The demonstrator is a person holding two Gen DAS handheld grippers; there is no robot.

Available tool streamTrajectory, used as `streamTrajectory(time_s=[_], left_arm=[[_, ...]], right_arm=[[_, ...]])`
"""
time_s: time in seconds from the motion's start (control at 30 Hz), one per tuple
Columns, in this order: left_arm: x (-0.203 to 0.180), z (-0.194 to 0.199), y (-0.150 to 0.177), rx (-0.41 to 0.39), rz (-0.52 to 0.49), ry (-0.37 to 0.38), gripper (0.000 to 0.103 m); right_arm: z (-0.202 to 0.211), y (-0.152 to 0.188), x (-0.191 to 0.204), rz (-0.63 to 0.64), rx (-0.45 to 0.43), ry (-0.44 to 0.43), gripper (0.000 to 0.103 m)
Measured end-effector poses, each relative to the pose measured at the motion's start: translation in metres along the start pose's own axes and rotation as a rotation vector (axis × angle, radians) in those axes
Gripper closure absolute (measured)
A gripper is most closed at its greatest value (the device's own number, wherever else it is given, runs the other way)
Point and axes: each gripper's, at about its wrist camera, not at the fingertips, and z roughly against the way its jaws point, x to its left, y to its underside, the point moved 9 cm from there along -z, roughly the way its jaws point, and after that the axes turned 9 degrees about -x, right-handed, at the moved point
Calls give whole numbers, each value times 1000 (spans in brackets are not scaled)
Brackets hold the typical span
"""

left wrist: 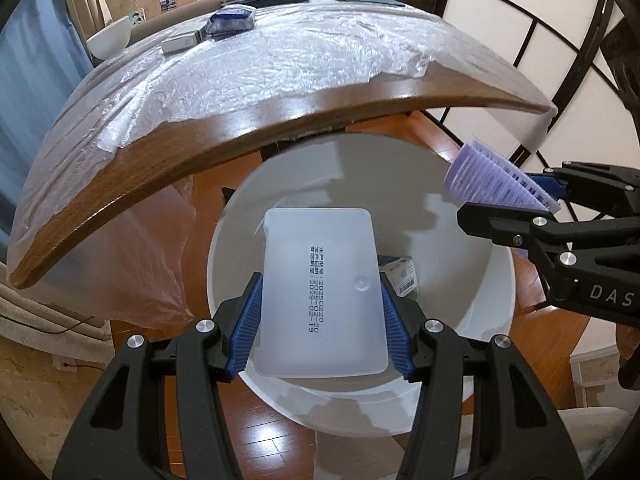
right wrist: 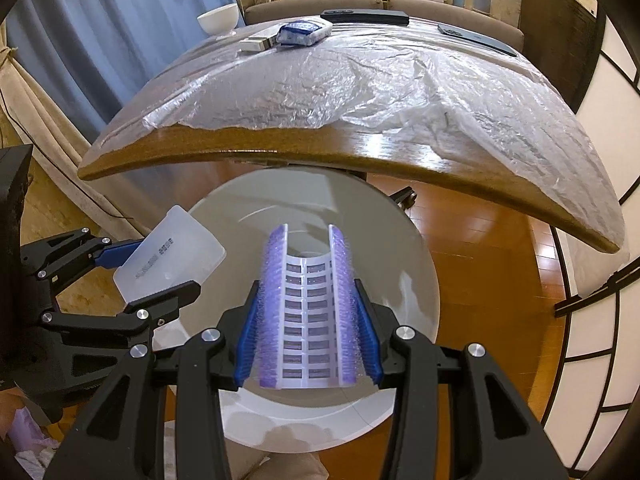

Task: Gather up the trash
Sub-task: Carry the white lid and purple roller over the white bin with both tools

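My left gripper (left wrist: 320, 282) is shut on a white translucent plastic tray (left wrist: 316, 236) with a printed date, gripped by its long sides. The tray hangs over the mouth of a round white bin (left wrist: 464, 248) on the floor. A small barcoded box (left wrist: 402, 276) lies inside the bin. My right gripper (right wrist: 306, 286) is shut on a purple bristly hair roller (right wrist: 306, 320), also above the bin (right wrist: 404, 248). In the left wrist view the right gripper (left wrist: 500, 196) and roller (left wrist: 480, 172) sit over the bin's right rim. In the right wrist view the left gripper (right wrist: 168, 266) and tray (right wrist: 176, 240) sit over its left rim.
A wooden table (left wrist: 248, 120) covered with a crinkled plastic sheet (right wrist: 360, 80) overhangs the bin's far side. At the table's far end lie a blue packet (right wrist: 304, 32), a white box (right wrist: 258, 44), a white bowl (right wrist: 218, 18) and dark flat devices (right wrist: 366, 16). The floor is wood.
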Motion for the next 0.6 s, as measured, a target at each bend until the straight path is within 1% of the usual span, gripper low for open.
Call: streamTrajectory(time_s=[0.27, 0.6], left_arm=[[3, -15, 6, 37, -19, -1, 47], [8, -26, 18, 73, -18, -1, 47]], right_arm=[[-17, 4, 0, 2, 35, 5, 61], [-32, 7, -1, 1, 60, 14, 61]])
